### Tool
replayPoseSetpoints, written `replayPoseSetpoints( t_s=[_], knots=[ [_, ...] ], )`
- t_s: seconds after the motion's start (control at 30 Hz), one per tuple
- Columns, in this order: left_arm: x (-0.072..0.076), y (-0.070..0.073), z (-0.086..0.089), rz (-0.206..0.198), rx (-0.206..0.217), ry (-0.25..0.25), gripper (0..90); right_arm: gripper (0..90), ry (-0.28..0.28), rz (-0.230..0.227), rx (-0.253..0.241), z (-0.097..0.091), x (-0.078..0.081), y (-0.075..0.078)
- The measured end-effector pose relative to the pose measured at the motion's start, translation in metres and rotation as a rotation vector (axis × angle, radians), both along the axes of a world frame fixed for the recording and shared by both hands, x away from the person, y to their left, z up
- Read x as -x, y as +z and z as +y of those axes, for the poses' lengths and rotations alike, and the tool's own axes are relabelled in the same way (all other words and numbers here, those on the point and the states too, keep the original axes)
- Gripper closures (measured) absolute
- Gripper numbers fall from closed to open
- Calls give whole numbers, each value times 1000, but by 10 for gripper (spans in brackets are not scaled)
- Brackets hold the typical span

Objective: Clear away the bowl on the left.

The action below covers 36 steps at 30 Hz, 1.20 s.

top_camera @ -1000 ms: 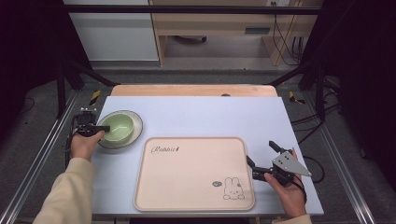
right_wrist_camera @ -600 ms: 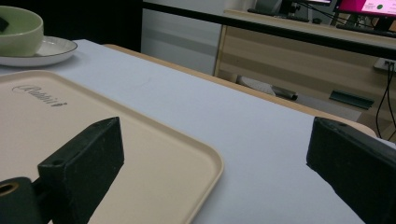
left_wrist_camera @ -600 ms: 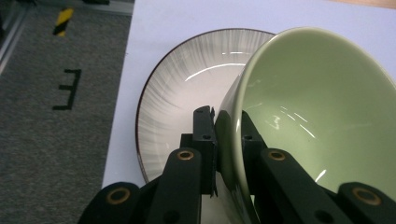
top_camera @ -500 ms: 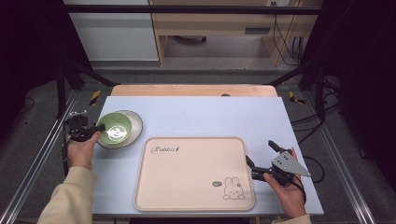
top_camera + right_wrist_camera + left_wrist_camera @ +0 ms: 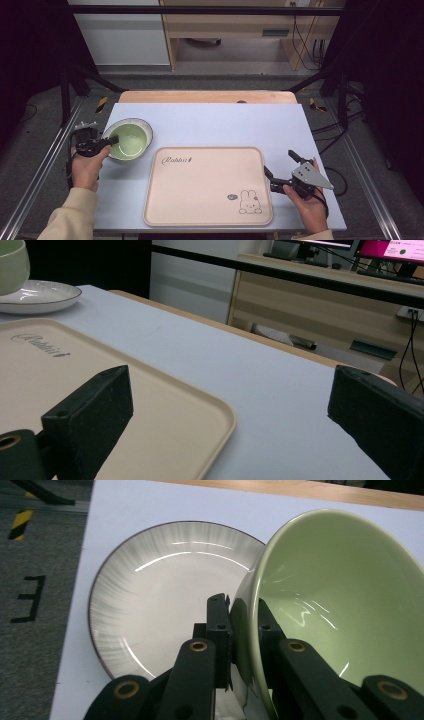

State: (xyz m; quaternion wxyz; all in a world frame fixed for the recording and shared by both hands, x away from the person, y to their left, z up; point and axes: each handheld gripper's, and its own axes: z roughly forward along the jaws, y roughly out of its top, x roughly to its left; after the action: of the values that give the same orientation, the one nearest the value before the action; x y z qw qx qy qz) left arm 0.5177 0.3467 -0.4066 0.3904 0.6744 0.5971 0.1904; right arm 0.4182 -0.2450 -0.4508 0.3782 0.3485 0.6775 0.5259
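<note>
One big desk (image 5: 210,120) carries everything, w/ a beige rabbit-print tray (image 5: 207,187) at 6 o'clock, bare, likely where the dishes are headed. At 9 o'clock sits a white plate (image 5: 150,600), grey-streaked rim, flat on the desk. The green bowl (image 5: 129,141) is tipped up over that plate, lifted by its wall rather than its base. Left hand-held gripper (image 5: 240,630) is clamped on the bowl's rim, one jaw inside, one outside, a pinch that suits a thin wall. Right hand-held gripper (image 5: 282,167), at approx 4 o'clock by the tray's edge, has jaws wide apart, nothing between, prob. waiting.
</note>
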Motion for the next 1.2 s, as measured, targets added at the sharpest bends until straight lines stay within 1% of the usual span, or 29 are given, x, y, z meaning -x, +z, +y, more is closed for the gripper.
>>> replayPoseSetpoints(
  t_s=[0.03, 0.13, 0.3, 0.47, 0.57, 0.67, 0.73, 0.83, 0.93, 1.0, 1.07, 1.2],
  knots=[
    [1, 0, -2, 11, 0, -11, 827, 46, -1, -2, 3, 0, 0, 0],
    [4, 2, -8, 9, -22, -43, 826, 48, -3, -3, -4, -1, 0, 1],
    [8, 7, -16, -13, -7, -77, 827, 48, -11, -3, -4, -2, 0, 1],
    [12, 12, -28, -24, -5, -112, 827, 48, -17, -2, -4, -3, -1, 1],
    [13, 14, -37, -29, -2, -139, 826, 49, -18, -6, -6, -4, 0, 1],
    [13, 16, -46, -28, -10, -160, 827, 43, -21, -20, -1, -3, 0, 1],
    [12, 17, -50, -24, -12, -171, 826, 43, -16, -30, 7, -3, 0, 2],
    [9, 15, -57, -20, -7, -179, 827, 45, -12, -32, 10, -3, 1, 2],
    [6, 13, -64, -11, -20, -190, 827, 45, -7, -35, 10, -2, 1, 2],
    [7, 14, -68, -11, -25, -198, 826, 45, -2, -37, 9, -2, 1, 2],
    [7, 15, -71, -13, -16, -205, 827, 50, 0, -33, 7, -1, 1, 2],
    [8, 15, -77, -11, -29, -225, 827, 51, 5, -30, 5, -1, 0, 2]
  ],
)
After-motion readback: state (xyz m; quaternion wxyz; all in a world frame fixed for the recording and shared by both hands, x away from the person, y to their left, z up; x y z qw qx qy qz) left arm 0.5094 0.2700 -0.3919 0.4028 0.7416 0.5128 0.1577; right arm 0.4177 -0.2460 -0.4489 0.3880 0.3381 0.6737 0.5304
